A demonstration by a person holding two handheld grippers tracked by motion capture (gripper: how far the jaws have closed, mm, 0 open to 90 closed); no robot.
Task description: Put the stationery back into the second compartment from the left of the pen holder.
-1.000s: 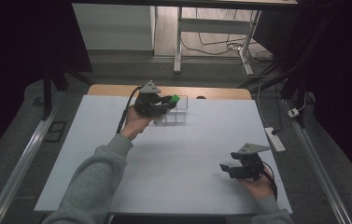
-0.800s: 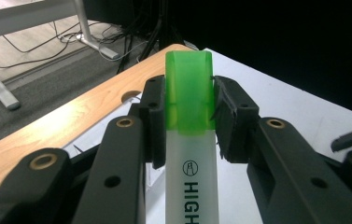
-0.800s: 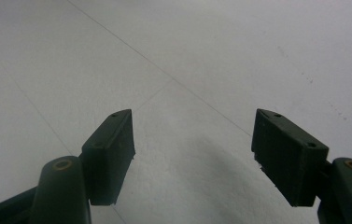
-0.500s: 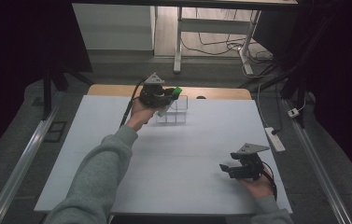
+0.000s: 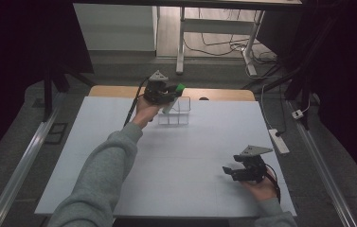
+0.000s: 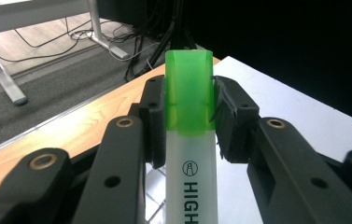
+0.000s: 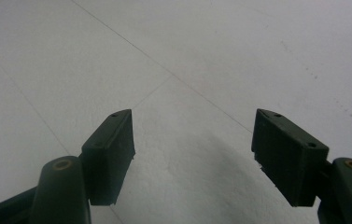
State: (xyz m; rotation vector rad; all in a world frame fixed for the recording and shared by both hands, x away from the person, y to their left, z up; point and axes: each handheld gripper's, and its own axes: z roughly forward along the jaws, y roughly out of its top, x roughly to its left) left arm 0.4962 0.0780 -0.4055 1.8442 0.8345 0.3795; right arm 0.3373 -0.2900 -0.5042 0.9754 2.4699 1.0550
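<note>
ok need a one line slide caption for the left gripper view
Left gripper clamps a green-capped highlighter above the table's wooden edge.

The high view looks from above the near edge, forward and down on the whole white counter (image 5: 176,161), from far away. The left gripper view sits very close behind the left tool (image 6: 188,107) at the far edge and faces level, past the counter edge to the floor. The right gripper view looks down, close on bare counter surface, which the high view also shows.
</note>
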